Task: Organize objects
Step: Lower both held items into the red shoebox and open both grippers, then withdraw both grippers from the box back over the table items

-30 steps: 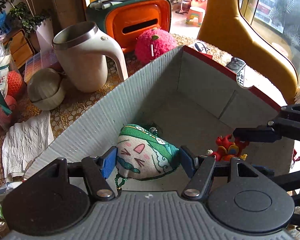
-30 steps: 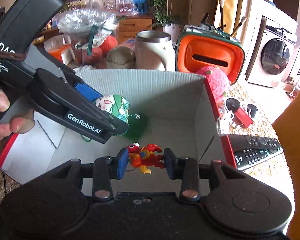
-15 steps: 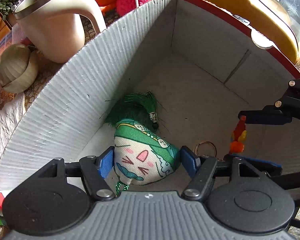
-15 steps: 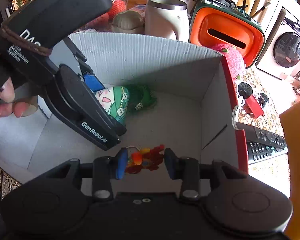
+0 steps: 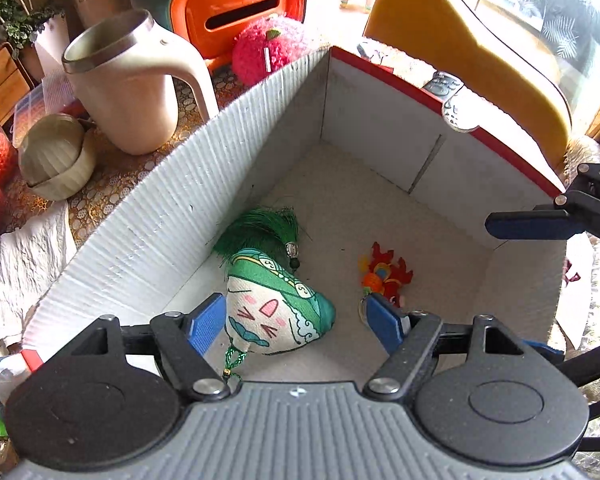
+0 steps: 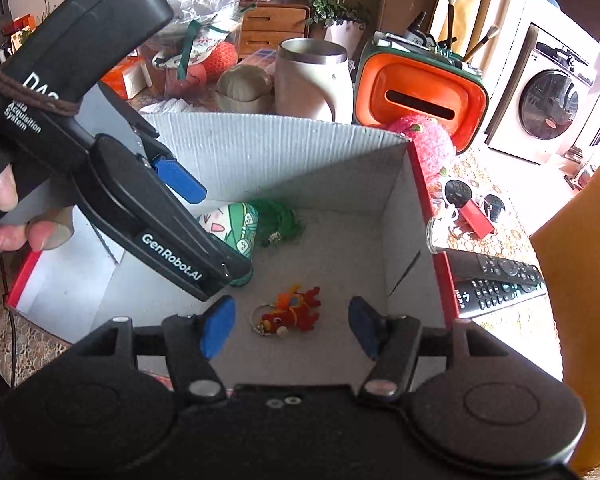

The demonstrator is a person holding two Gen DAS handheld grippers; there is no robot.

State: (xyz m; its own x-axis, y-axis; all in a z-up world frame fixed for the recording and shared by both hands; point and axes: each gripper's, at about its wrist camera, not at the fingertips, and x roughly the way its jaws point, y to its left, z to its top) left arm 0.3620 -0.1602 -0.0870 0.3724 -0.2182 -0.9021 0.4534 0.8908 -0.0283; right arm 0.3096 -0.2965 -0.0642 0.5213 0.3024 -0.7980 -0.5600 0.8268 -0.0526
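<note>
We were right at the release step here, dropping two small charms into the white corrugated cardboard box with the red rim (image 5: 440,98) on the table. The left claw (image 5: 296,322) had just been opening, and the green-and-white fabric pouch with the cat face and green tassel (image 5: 276,312) sat between its blue pads (image 5: 206,326), lying on the box floor near the left wall. From the left wrist view the near pad looked just beside the fabric and the far pad was clear of it, so we'd call that claw wide and no longer gripping.

The right claw (image 6: 290,326) had also just been opening. The little red-and-orange dragon keychain with a metal ring (image 6: 290,312) lay on the box floor between its pads with a gap on both sides, so it was let go too.

For doing this well, we figured the trick was to lift both claws straight up, not sideways. The pouch's green cord (image 5: 232,360) hung close to the left claw's frame, so snagging looked like the main risk. The cream jug with a steel rim (image 5: 124,84) and the black remote control (image 6: 496,282) outside the box stayed out of the way.
</note>
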